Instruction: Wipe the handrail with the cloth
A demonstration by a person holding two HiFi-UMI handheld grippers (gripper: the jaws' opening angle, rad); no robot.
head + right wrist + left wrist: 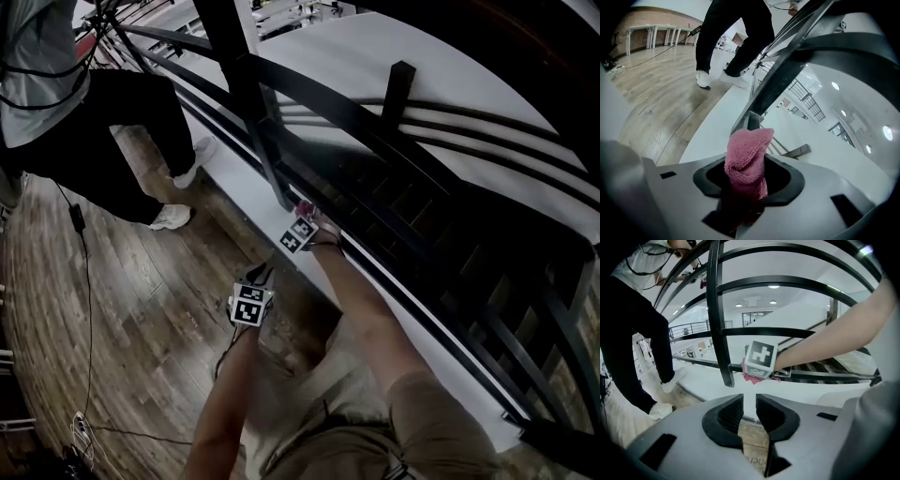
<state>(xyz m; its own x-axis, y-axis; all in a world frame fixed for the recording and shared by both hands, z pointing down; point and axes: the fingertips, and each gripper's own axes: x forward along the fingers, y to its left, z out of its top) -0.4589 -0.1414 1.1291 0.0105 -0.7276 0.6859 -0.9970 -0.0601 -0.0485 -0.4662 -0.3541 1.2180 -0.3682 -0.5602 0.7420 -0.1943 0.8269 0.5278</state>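
The black handrail [319, 94] curves over dark bars above a white ledge [230, 173]. A pink cloth [746, 161] stands bunched between the jaws of my right gripper [748, 182]; the jaws stand wide and dark gaps show on both sides of it. In the head view that right gripper [302, 225] is low at the foot of a black baluster [272, 169], the cloth [305, 207] at its tip. The left gripper view shows the cloth [750, 378] under the right gripper's marker cube [760, 359]. My left gripper [749, 401] hangs lower over the wooden floor, its jaws a narrow slit apart and empty.
A person in dark trousers [103, 122] and white shoes [173, 217] stands on the wooden floor [141, 328] at the left, beside the railing. A thin cable [87, 309] trails across the floor. A lower black rail [825, 377] runs along the ledge.
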